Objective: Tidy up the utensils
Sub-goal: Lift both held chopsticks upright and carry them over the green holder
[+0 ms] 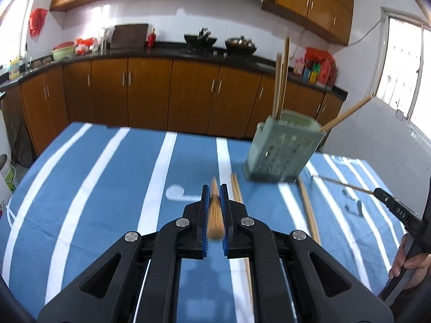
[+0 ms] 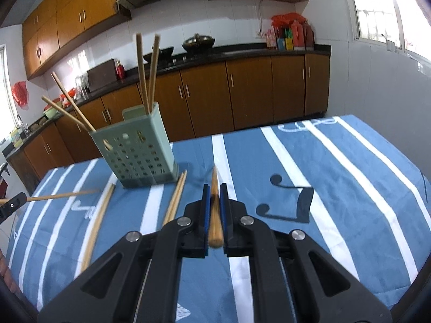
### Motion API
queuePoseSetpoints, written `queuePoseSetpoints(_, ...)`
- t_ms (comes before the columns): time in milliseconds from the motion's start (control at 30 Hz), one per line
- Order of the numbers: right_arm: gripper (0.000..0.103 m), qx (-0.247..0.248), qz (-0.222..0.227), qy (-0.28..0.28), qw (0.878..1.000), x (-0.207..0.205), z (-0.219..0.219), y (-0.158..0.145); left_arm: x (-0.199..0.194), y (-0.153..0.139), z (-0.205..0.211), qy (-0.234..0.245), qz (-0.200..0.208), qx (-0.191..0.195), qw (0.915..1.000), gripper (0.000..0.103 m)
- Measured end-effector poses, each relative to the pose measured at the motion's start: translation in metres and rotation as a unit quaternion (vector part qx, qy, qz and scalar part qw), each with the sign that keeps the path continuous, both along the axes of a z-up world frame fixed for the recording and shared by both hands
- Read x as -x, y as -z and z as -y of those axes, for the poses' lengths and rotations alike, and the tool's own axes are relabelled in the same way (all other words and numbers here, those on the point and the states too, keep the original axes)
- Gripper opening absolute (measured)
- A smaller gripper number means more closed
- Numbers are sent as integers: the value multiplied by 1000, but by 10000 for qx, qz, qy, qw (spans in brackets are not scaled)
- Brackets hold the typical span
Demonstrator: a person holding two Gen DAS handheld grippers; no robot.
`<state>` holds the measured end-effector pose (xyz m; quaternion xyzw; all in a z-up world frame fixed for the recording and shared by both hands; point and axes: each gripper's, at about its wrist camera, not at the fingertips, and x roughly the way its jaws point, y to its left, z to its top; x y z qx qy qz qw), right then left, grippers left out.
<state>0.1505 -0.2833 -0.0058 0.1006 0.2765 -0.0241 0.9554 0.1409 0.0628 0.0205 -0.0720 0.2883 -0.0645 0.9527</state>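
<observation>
The chopstick in my left gripper (image 1: 214, 202) is clamped between the blue pads, pointing forward above the striped blue tablecloth (image 1: 107, 175). My right gripper (image 2: 214, 202) is likewise closed tight on a second chopstick (image 2: 214, 207), its tip aimed over the cloth. The green perforated holder (image 2: 137, 148) stands on the cloth ahead and to the left in the right wrist view, with four chopsticks (image 2: 146, 72) already sticking out of it, two upright and two leaning. More loose chopsticks (image 2: 176, 197) lie flat on the cloth just beside the holder's base, another further left (image 2: 99, 215). Wooden kitchen cabinets (image 1: 150, 94) run behind the table
</observation>
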Motion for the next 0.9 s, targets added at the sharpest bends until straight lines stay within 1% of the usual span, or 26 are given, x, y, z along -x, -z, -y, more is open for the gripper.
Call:
queuePoseSetpoints(167,8,-5,215,-21,9998,5,-1,-12,4,-17,-1,-35,267,20,9996,8)
queuePoseSetpoints(400,8,8,336,-27,9994,6,-1,-20,1,-21,-1,-66,318,7,9995,7)
queuePoseSetpoints(500,8,-12,524,-47,9986,7,0,-31,1,-27,-1,-58,376,-27,9993,7)
queuePoseSetpoints(633,8,-60,887,-151,9959,11,2,-61,3,-51,2,28,652,-80,9978,7)
queuePoseSetpoints(833,8,-387,1238,-448,9905,14,6,-109,6,-85,9,253,1020,15,9945,7)
queuePoseSetpoints(900,8,-506,1446,-545,9867,16,5,-126,5,-97,16,322,1166,57,9926,7)
